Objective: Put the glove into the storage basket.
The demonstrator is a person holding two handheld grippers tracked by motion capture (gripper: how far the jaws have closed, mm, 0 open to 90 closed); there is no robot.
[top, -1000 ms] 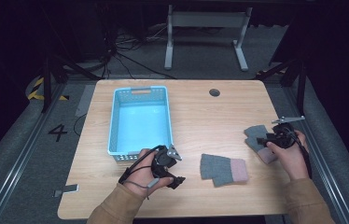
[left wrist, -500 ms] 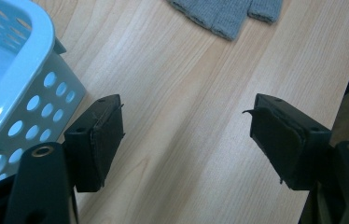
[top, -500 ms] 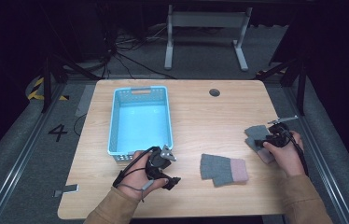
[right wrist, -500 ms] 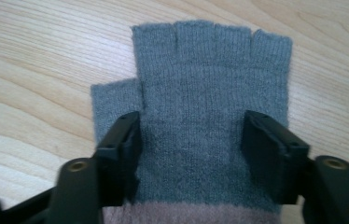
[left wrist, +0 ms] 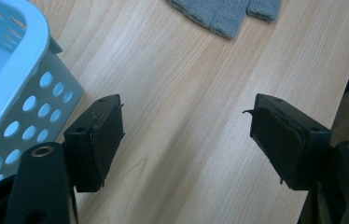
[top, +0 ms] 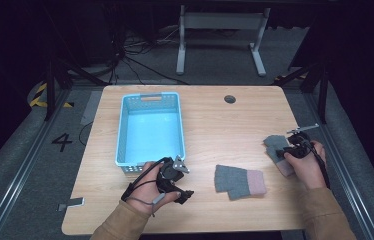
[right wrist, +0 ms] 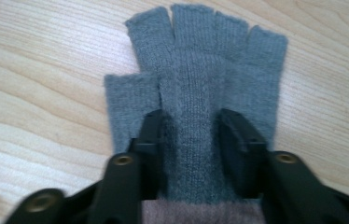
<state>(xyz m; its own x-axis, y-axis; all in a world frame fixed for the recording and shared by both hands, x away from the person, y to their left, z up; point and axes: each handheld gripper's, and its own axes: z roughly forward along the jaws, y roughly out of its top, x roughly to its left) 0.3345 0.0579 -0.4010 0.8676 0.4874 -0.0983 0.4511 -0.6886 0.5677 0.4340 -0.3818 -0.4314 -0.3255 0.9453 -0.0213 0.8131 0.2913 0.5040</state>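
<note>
High view: my right tongs sit on the far glove at the right edge of the surface. A second glove lies between my two tongs. The blue basket, just ahead of my left tongs, holds nothing, so I judge both gloves remain to be moved.

Left gripper view: my left tongs stand spread over bare wood, basket at their left.

Right gripper view: my right tongs have just been closing, a ridge of the glove between them, pinched.
</note>
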